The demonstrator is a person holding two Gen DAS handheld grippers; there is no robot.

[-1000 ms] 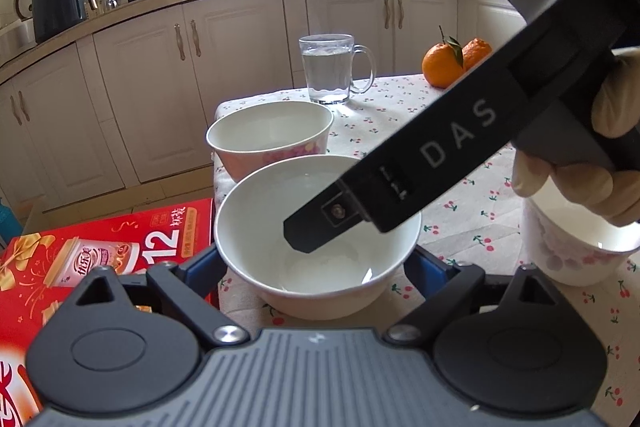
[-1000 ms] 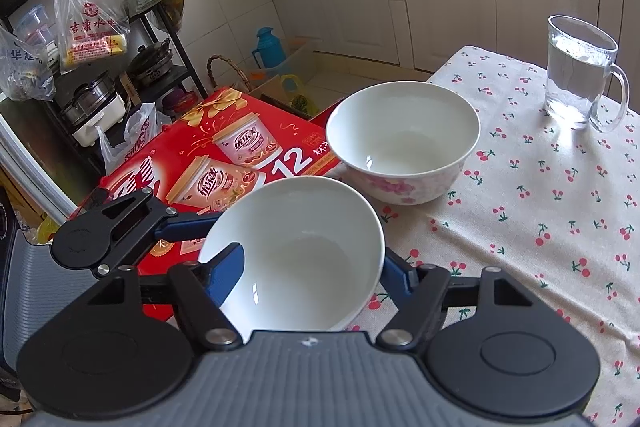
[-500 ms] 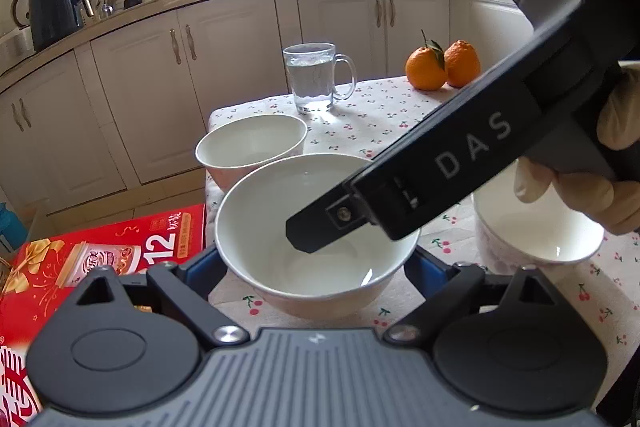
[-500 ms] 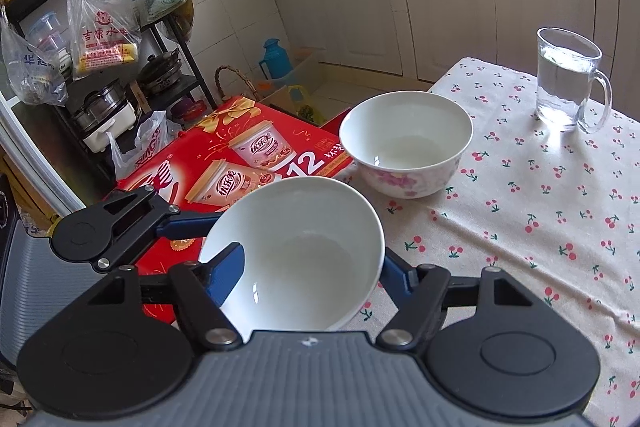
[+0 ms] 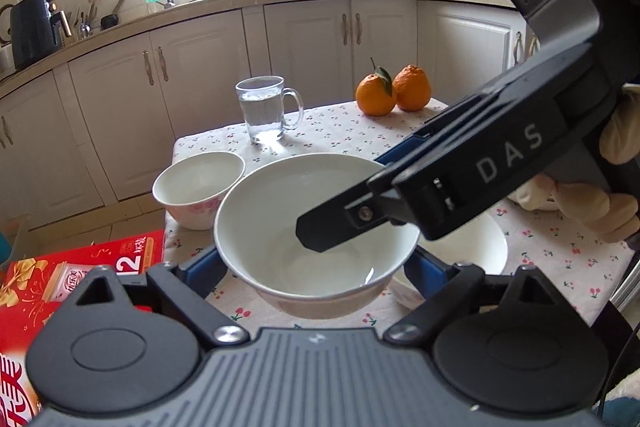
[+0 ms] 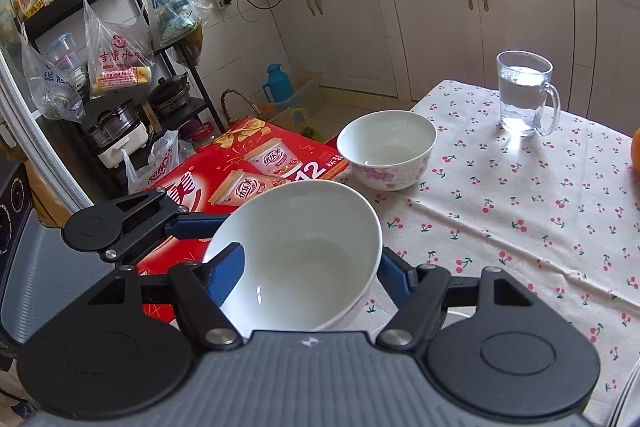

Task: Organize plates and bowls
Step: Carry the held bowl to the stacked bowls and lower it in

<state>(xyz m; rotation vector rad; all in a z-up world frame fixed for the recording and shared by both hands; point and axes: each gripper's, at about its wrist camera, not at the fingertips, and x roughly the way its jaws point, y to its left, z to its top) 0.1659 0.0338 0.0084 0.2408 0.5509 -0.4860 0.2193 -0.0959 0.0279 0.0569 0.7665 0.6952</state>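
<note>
I count three bowls. The plain white ceramic bowl is up off the counter, which carries a cherry-print cloth, and both my tools are clamped on it. My left tool has its blue pads pressed on the bowl's outer wall from either side, jaws partly spread. My right tool has one blue finger inside the rim and the other outside the wall, so it pinches the wall itself. The bowl is tilted in the right view and glossy and empty inside.

A second white bowl with pink flowers stands near the counter's edge. A third white bowl sits low behind the held one, under the gloved hand on the right tool.

Farther off I see one glass mug of water and two oranges. A red printed carton lies beside the counter, lower.
</note>
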